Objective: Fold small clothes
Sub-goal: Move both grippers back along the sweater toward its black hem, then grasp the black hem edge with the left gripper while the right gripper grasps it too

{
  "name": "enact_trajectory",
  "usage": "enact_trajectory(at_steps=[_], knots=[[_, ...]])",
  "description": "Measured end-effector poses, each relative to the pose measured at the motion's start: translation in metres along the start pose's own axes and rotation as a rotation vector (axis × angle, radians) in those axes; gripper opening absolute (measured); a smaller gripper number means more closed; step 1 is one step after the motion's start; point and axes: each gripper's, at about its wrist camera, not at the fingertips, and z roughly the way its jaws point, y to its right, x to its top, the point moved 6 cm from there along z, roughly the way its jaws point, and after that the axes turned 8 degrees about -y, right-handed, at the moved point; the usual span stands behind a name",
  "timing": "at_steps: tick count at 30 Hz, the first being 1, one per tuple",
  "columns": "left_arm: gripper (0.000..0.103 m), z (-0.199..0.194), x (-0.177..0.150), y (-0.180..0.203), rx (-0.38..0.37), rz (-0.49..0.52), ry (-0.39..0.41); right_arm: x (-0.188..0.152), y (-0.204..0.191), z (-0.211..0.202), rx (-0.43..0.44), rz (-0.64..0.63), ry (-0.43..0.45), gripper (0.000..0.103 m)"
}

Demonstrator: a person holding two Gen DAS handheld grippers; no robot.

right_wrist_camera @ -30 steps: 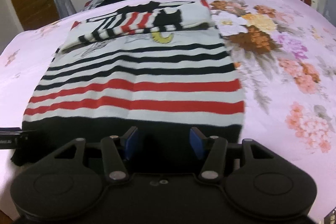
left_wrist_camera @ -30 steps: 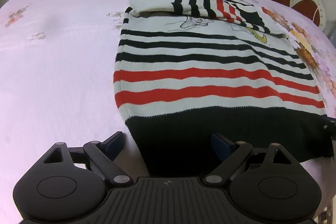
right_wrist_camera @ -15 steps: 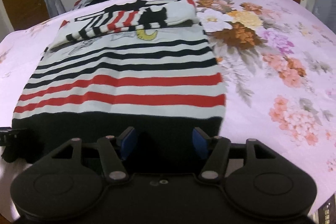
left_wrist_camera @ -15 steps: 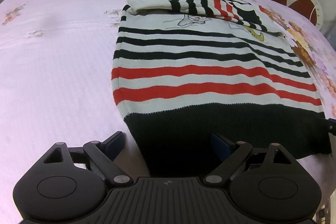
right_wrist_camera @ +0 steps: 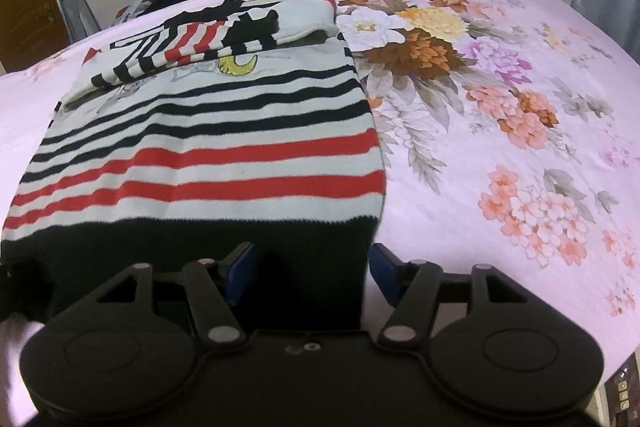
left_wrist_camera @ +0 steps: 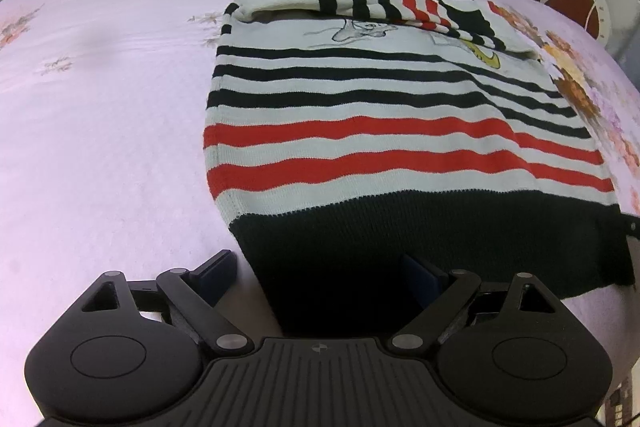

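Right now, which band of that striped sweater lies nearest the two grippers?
The solid black hem band of the sweater; the red and thin black stripes lie farther up.

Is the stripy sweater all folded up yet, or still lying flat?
Partly folded. The sweater's sleeves are folded across its chest, but the striped body and black hem lie spread flat on the bed.

I see a ribbed knit sweater (left_wrist_camera: 400, 155), matt and coarse-textured. The bedsheet (right_wrist_camera: 520, 107) beneath it is smooth printed cloth. My left gripper (left_wrist_camera: 320, 277) and right gripper (right_wrist_camera: 308, 267) are matt black plastic with metal pivot pins.
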Motion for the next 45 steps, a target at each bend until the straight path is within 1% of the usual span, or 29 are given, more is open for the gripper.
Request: enact_trajectory(at_steps=[1,2,3,6,9,13,15,16,17,18,19,20,21,23,24,25,26,27,28,30,33,38,41,45], knots=[[0.089,0.001,0.001,0.000,-0.002,0.001,-0.003,0.001,0.000,0.002,-0.007,-0.004,-0.001,0.064],[0.095,0.001,0.001,0.000,-0.012,-0.002,-0.009,0.002,0.002,0.004,-0.013,-0.003,-0.006,0.065],[0.099,0.003,0.002,0.000,-0.020,-0.003,-0.015,0.002,0.004,0.007,-0.014,0.001,-0.015,0.065],[0.102,0.005,0.002,0.001,-0.016,-0.002,-0.023,0.003,0.013,0.010,-0.020,0.019,-0.026,0.065],[0.102,0.005,0.001,0.001,-0.020,0.005,-0.031,0.004,0.021,0.012,-0.023,0.031,-0.032,0.065],[0.102,0.003,0.000,-0.004,-0.060,-0.022,-0.014,0.002,0.025,0.018,-0.004,0.039,-0.058,0.066],[0.091,0.001,0.000,-0.006,-0.058,-0.030,-0.010,0.001,0.023,0.020,0.017,0.037,-0.073,0.065],[0.088,0.000,-0.001,-0.008,-0.059,-0.035,-0.007,0.001,0.022,0.020,0.023,0.031,-0.078,0.064],[0.078,-0.002,-0.001,-0.010,-0.062,-0.043,-0.005,0.001,0.020,0.020,0.029,0.025,-0.086,0.062],[0.067,-0.004,-0.002,-0.013,-0.064,-0.054,-0.002,0.000,0.019,0.019,0.038,0.023,-0.093,0.057],[0.061,-0.006,-0.002,-0.018,-0.065,-0.071,-0.001,0.000,0.019,0.018,0.053,0.024,-0.100,0.053],[0.048,-0.007,-0.002,-0.023,-0.070,-0.088,-0.004,0.000,0.017,0.018,0.071,0.027,-0.108,0.045],[0.038,-0.008,-0.001,-0.027,-0.080,-0.105,-0.011,0.001,0.017,0.017,0.083,0.030,-0.116,0.041],[0.030,-0.007,-0.001,-0.031,-0.110,-0.126,-0.033,0.001,0.016,0.018,0.092,0.031,-0.130,0.039],[0.023,-0.006,-0.001,-0.031,-0.122,-0.127,-0.044,0.001,0.016,0.018,0.104,0.033,-0.138,0.034],[0.019,-0.005,-0.001,-0.030,-0.139,-0.129,-0.057,0.001,0.016,0.018,0.120,0.033,-0.148,0.031],[0.010,-0.004,-0.001,-0.029,-0.161,-0.132,-0.072,0.002,0.016,0.018,0.137,0.036,-0.159,0.024],[0.008,-0.004,-0.001,-0.027,-0.183,-0.135,-0.083,0.003,0.016,0.018,0.155,0.040,-0.171,0.017],[0.008,-0.004,0.000,-0.026,-0.197,-0.132,-0.087,0.004,0.016,0.017,0.172,0.046,-0.179,0.013],[0.008,-0.006,0.003,-0.024,-0.219,-0.130,-0.081,0.009,0.016,0.014,0.221,0.063,-0.187,0.011],[0.007,-0.016,0.015,-0.025,-0.249,-0.145,-0.043,0.021,0.014,0.004,0.279,0.064,-0.165,0.010],[0.006,-0.035,0.053,-0.028,-0.276,-0.158,0.056,0.056,0.009,-0.015,0.361,0.083,-0.081,0.010],[0.006,-0.041,0.081,-0.030,-0.289,-0.181,0.114,0.088,0.003,-0.025,0.392,0.080,-0.012,0.010],[0.006,-0.042,0.123,-0.034,-0.303,-0.213,0.180,0.133,-0.002,-0.024,0.434,0.085,0.056,0.009]])
